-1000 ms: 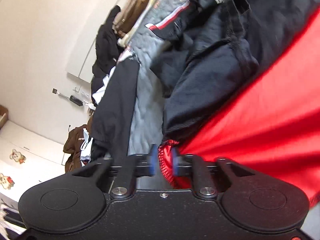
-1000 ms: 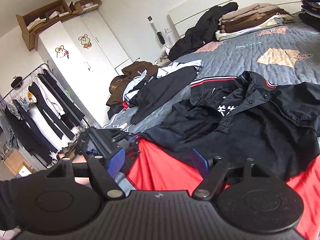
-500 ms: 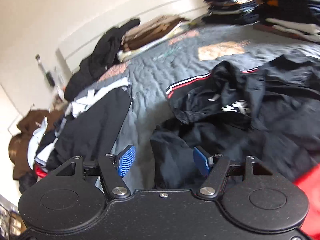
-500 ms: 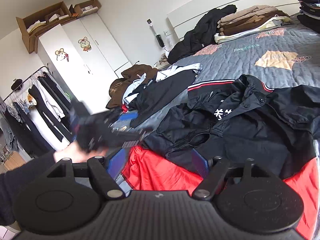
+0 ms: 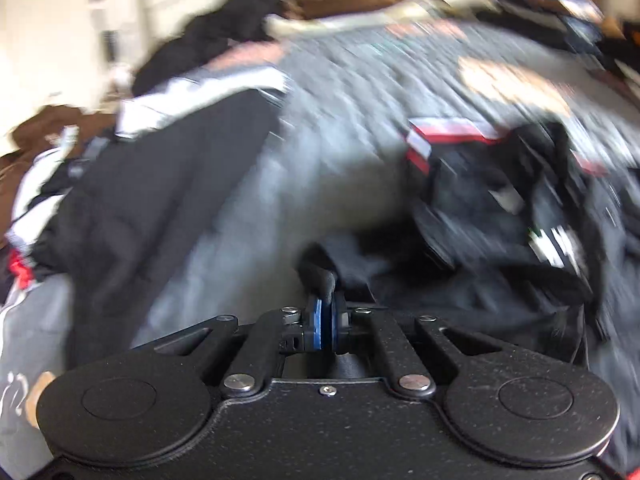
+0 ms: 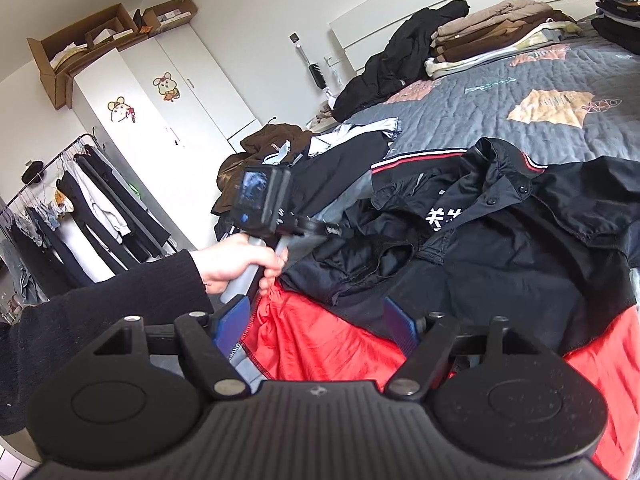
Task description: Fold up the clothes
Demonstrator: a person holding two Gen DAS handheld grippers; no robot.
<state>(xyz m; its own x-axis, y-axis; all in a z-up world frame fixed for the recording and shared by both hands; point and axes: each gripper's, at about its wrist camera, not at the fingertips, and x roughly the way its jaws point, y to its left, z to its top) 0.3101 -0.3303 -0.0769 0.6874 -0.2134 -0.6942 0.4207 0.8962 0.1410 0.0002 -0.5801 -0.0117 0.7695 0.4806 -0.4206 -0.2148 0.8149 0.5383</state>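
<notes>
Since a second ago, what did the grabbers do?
The left gripper let go of the red garment's hem, opened, swung over and shut on a black jacket edge. The right gripper stayed open over the red garment, and the jacket stayed spread on the grey quilt.

Both wrist views low over bed [image 6: 500, 120].

Black jacket [image 6: 500, 240] with red-white stripes, red garment [image 6: 328, 344], grey quilt [image 6: 500, 120]
</notes>
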